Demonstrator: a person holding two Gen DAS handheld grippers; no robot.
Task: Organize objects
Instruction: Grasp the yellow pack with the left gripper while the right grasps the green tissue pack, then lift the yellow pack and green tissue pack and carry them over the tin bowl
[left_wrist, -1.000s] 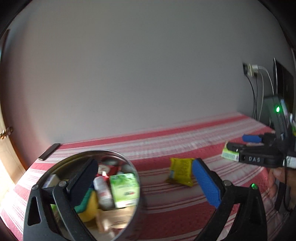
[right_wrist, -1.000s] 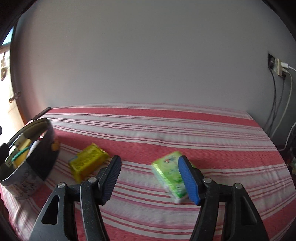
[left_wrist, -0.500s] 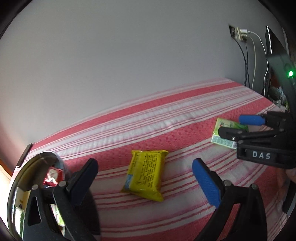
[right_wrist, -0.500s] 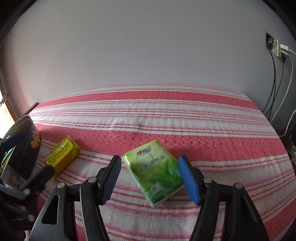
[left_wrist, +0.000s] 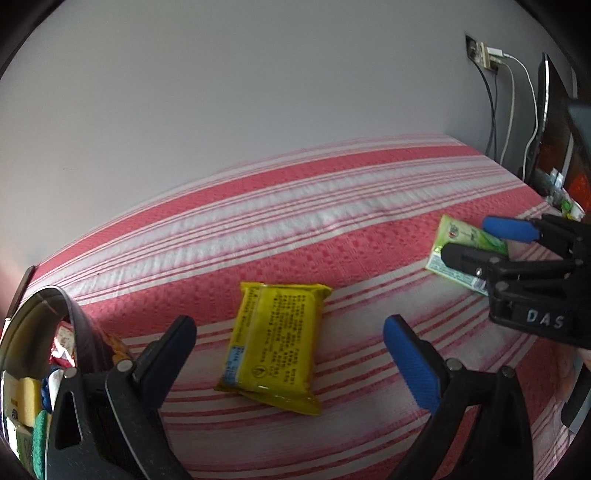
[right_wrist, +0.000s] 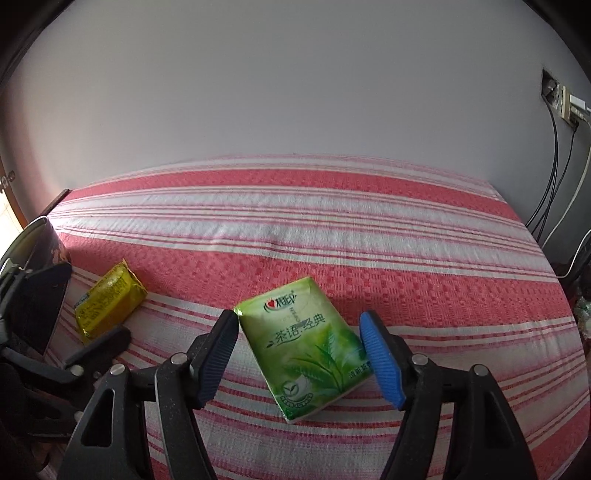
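Green tissue pack (right_wrist: 306, 343) flat on striped cloth (right_wrist: 295, 229), between right gripper (right_wrist: 301, 360) pads, jaws just widened, untouched. Yellow packet (left_wrist: 275, 345) at 9 o'clock, between left gripper (left_wrist: 291, 356), spread wide, empty. Tin (left_wrist: 27, 321) beyond.

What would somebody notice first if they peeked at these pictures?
Probably the bright green tissue pack, lying flat on the red-and-white striped cloth right between the open fingers of the right gripper, which have just been opening wider. Next, the shiny yellow packet lying in front of the open left gripper. At the far left stands a round tin stuffed with small things.
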